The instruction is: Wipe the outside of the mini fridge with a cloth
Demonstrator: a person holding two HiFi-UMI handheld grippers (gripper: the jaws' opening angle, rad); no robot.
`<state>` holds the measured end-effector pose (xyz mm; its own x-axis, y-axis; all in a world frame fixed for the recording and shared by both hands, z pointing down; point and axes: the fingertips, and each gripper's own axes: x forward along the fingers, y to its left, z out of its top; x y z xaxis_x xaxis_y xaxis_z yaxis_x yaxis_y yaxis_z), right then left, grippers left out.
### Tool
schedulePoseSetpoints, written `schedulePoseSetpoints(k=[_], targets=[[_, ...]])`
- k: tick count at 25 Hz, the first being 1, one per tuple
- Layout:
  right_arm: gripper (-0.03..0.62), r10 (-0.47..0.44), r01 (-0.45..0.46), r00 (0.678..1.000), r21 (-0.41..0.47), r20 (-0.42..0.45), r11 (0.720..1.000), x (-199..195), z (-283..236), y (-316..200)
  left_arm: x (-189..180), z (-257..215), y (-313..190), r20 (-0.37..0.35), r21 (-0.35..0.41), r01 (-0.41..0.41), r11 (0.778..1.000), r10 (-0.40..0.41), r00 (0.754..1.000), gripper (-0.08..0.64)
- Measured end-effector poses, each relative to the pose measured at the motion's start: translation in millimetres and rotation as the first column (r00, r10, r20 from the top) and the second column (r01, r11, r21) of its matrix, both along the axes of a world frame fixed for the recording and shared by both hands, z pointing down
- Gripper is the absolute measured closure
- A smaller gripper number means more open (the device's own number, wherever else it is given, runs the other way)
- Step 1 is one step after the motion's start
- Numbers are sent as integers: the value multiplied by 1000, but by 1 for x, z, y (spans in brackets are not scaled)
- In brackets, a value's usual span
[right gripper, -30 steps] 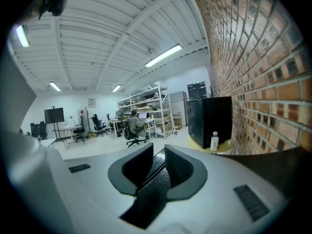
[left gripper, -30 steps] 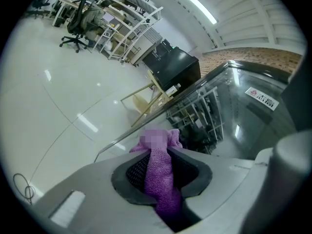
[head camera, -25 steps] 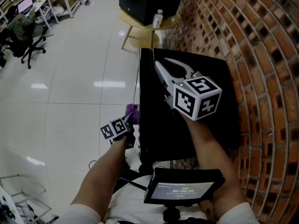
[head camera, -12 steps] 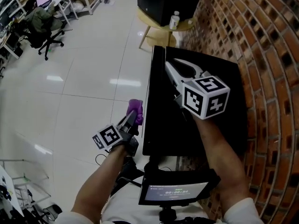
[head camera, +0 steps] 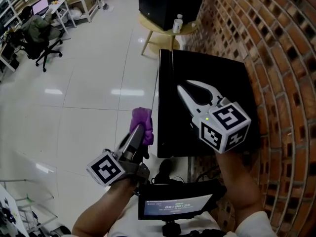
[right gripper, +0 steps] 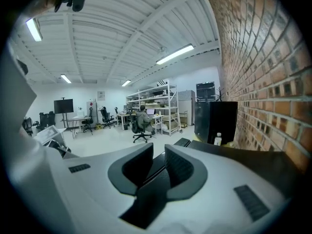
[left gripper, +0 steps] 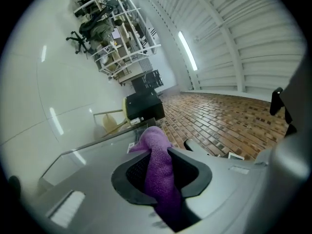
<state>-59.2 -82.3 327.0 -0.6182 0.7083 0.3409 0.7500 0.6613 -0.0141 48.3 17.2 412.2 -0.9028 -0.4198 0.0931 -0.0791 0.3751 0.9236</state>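
A: How many fridges?

B: One black mini fridge (head camera: pixel 212 78), standing against the brick wall (head camera: pixel 281 58). There's one purple cloth (head camera: pixel 142 121) too, just beside the fridge's top edge on the open-floor side.

A: Who holds it?

B: The left tool (head camera: pixel 140 132), with its jaws clamped on the cloth. The right tool (head camera: pixel 190 85) is over the fridge top, jaws a narrow gap apart with nothing between them.

A: And beyond?

B: One round worktop (head camera: pixel 158 29) carrying one black box (head camera: pixel 170 1) and one white bottle (head camera: pixel 177 23).
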Motion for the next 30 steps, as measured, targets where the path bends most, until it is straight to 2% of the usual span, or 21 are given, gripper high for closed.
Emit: schedulePoseSetpoints(k=[5, 11, 17, 20, 23, 25, 28, 30], targets=[[528, 7, -7, 1000, 10, 26, 1000, 31, -5, 5, 12, -22, -13, 58, 19, -55, 998, 53, 997, 483], [526, 68, -68, 998, 18, -5, 998, 36, 10, -3, 26, -10, -35, 32, 2, -137, 991, 136, 990, 483], [528, 145, -164, 977, -118, -154, 979, 19, 20, -23, 24, -3, -41, 36, 12, -144, 990, 143, 989, 485], [528, 180, -204, 973, -174, -147, 963, 8, 16, -38, 24, 6, -43, 28, 15, -132, 991, 132, 991, 486], [528, 182, -204, 976, -210, -118, 956, 3, 11, -44, 23, 15, -44, 22, 7, -117, 993, 117, 993, 489], [528, 169, -184, 981, -191, -92, 964, 1, 11, -43, 23, 21, -42, 13, 7, -97, 995, 97, 995, 491], [529, 145, -148, 989, -71, -34, 987, 1, 20, -38, 26, 29, -40, -12, 10, -57, 998, 57, 998, 491], [531, 144, -146, 989, -67, -27, 987, 1, 19, -37, 27, 34, -39, -26, 4, -41, 999, 41, 999, 491]])
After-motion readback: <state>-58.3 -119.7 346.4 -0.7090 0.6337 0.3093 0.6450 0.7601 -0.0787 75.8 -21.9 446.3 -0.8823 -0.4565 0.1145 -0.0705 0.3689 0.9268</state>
